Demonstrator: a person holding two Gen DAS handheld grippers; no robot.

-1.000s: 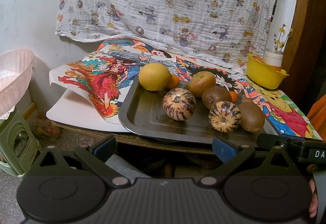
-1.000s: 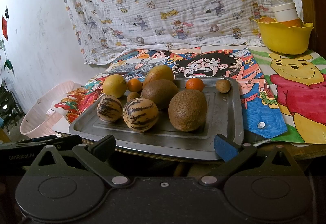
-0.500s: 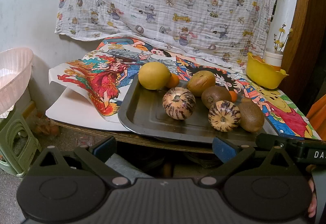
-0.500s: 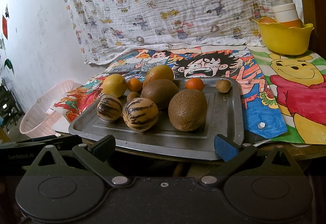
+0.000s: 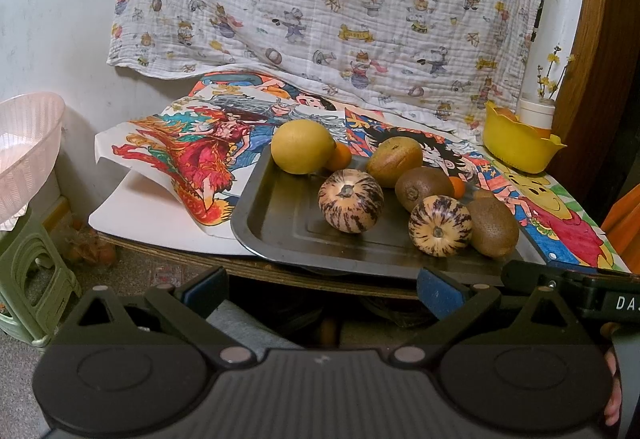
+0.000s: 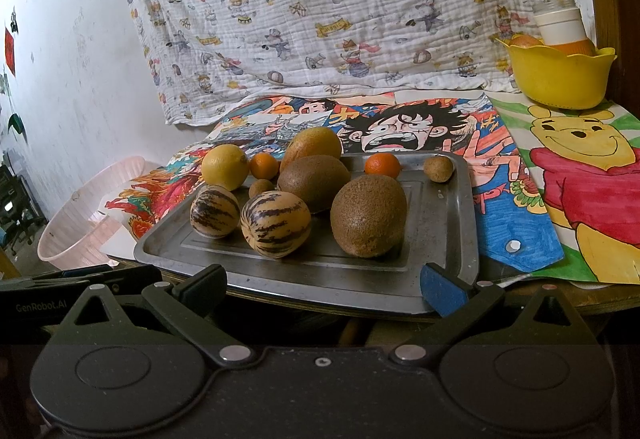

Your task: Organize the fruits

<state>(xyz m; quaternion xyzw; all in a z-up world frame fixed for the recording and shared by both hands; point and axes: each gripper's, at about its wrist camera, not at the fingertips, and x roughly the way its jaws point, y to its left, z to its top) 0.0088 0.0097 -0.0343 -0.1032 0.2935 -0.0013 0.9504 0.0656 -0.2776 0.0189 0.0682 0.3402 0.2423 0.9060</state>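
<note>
A metal tray (image 5: 280, 223) (image 6: 448, 239) at the table's front edge holds several fruits: a yellow lemon (image 5: 302, 152) (image 6: 225, 166), two striped melons (image 5: 350, 200) (image 5: 439, 226) (image 6: 275, 224), brown kiwis (image 5: 493, 227) (image 6: 368, 215), small oranges (image 6: 382, 164). My left gripper (image 5: 324, 291) is open and empty, below and in front of the tray. My right gripper (image 6: 324, 285) is open and empty, just before the tray's front rim.
A yellow bowl (image 5: 518, 147) (image 6: 560, 75) holding fruit stands at the back right beside a white cup. A pink basket (image 5: 24, 143) (image 6: 84, 215) sits left of the table on a green stool (image 5: 28, 279). Cartoon posters cover the table; a printed cloth hangs behind.
The left view has shifted very slightly; the right view is unchanged. Both grippers stay open and nothing on the tray has moved.
</note>
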